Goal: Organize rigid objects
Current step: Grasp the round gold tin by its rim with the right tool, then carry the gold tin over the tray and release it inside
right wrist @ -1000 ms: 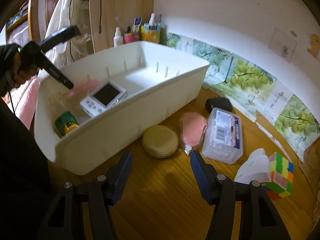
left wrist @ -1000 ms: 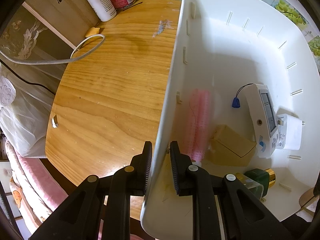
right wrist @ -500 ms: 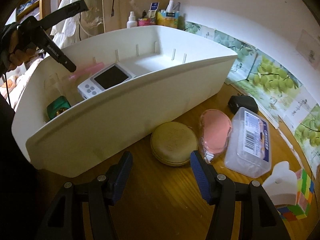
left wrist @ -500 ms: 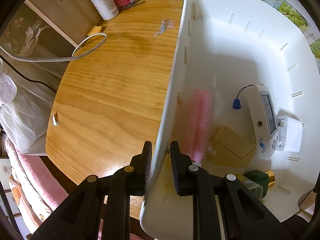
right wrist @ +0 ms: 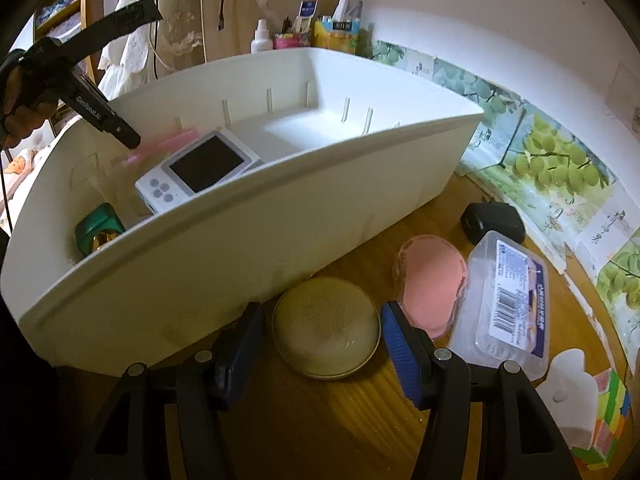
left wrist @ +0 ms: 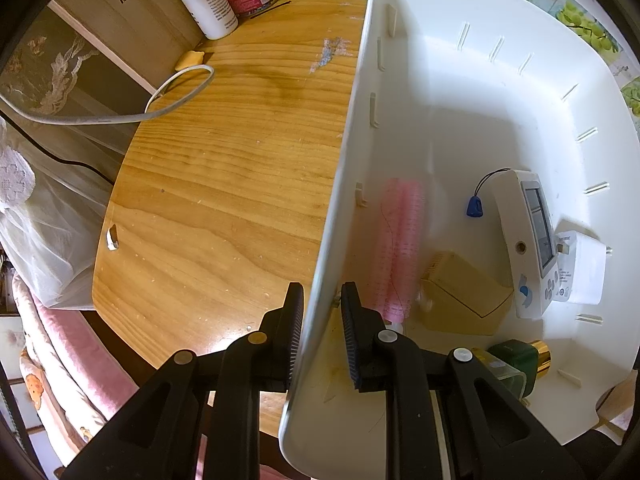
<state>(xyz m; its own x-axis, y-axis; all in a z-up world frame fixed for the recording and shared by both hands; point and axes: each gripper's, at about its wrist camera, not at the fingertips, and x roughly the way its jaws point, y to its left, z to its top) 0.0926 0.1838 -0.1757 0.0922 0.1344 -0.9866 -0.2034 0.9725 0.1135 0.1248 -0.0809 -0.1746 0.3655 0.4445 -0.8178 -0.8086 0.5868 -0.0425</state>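
On wooden table: white bin pinched at near wall by left gripper, clamped on rim. Right gripper, jaws apart and empty, has dropped closer since a second ago, now straddling round tan case — next pickup, likely. Outside bin: one tan case, one pink pad, one clear box, one cube. Inside: one monitor, one green bottle, pink item, blurred.
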